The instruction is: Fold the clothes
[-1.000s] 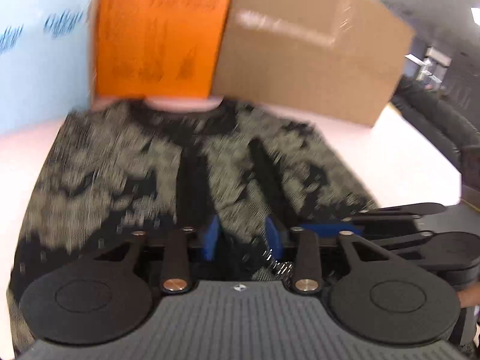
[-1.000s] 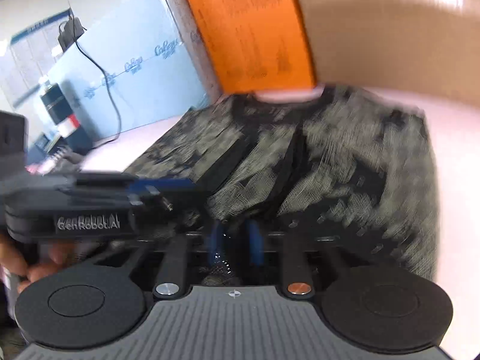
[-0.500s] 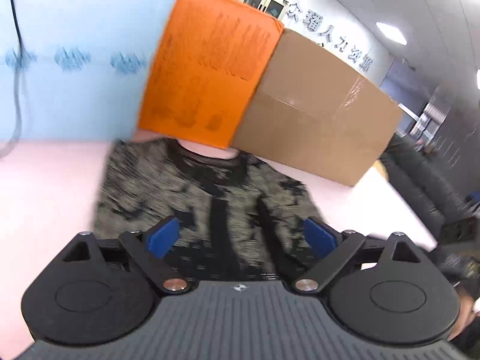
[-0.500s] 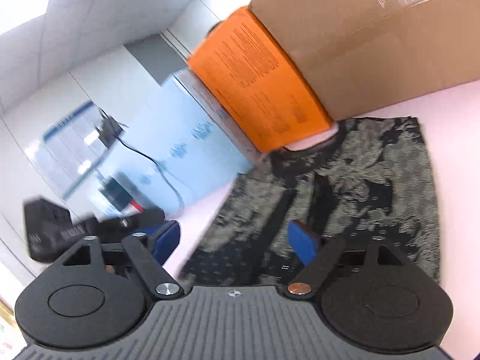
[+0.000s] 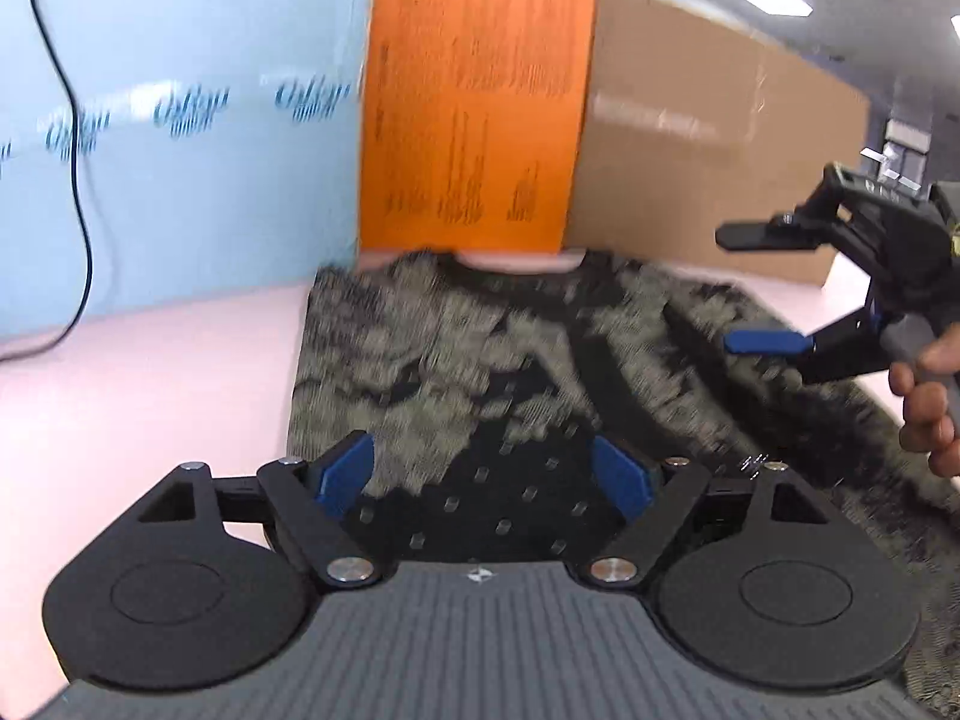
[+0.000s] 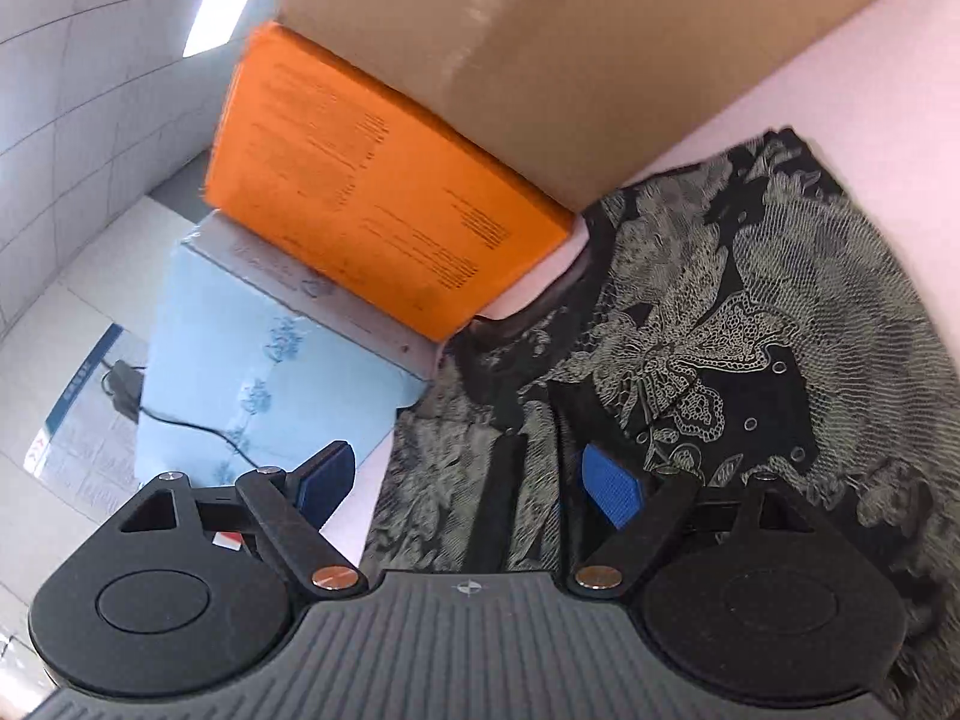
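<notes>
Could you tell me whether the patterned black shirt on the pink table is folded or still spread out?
Partly folded: the shirt lies flat, neckline toward the orange box, both sides turned in and meeting along its middle.

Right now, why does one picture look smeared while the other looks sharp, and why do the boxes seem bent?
Left wrist view: motion blur smears the patterned shirt and the print on the orange box. Right wrist view: the shirt's pattern is crisp, with only slight blur on the orange box. Both views: the fisheye lens curves the cardboard box and tilts the scene; lighting is even, from ceiling panels.
</notes>
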Available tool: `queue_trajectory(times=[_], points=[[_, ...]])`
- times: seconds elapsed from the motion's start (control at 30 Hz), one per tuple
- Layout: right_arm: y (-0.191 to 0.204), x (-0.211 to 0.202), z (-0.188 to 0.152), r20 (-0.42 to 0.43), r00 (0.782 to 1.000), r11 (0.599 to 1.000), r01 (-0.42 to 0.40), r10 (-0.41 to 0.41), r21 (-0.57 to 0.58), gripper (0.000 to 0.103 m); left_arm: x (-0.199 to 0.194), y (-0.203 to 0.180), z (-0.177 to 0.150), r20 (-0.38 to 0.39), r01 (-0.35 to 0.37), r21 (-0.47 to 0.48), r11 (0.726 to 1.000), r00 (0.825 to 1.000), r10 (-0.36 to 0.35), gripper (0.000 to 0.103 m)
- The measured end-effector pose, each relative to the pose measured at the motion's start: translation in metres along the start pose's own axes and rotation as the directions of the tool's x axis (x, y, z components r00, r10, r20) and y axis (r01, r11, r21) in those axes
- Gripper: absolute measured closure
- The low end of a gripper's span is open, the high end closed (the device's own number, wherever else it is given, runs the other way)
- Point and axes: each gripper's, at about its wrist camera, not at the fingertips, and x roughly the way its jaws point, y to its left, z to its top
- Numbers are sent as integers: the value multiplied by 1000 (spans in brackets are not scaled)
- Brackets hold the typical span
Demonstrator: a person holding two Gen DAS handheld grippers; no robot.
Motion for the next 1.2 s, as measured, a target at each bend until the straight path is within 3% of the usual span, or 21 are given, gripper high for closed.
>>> queue_trajectory(times=[0.13, 0.23, 0.4, 0.5, 0.67, 0.87, 1.03, 1.13, 1.2], points=[[0, 10, -7, -1, 1000, 994, -19, 19, -108, 21, 5, 3, 0, -30, -38, -35, 999, 999, 37, 21], [10, 13, -17, -29, 999, 971, 6, -13, -240, 21, 4, 1, 0, -36, -52, -22, 998, 998, 51, 20], [16, 3, -22, -11, 998, 986, -58, 57, -159, 20, 6, -4, 0, -45, -80, 8, 997, 996, 80, 19], [21, 8, -27, -76, 997, 990, -35, 25, -135, 11, 7, -6, -1, -49, -94, 16, 995, 994, 94, 19], [35, -3, -35, -126, 992, 984, -12, -11, -175, 11, 7, -8, -1, -54, -124, 26, 992, 991, 125, 18], [55, -80, -47, -32, 998, 978, -65, 60, -200, 7, 7, -6, -2, -53, -120, 13, 993, 991, 120, 17], [47, -180, -90, 80, 992, 973, -77, 96, -216, 4, -1, 5, -2, -14, -73, -58, 996, 997, 72, 16], [30, -249, -132, 202, 976, 967, -25, 78, -255, 4, -15, 18, -1, 60, -17, -133, 991, 998, 25, 16], [14, -295, -166, 304, 952, 956, 52, 40, -289, 4, -29, 20, 4, 102, 23, -154, 988, 995, -7, 16]])
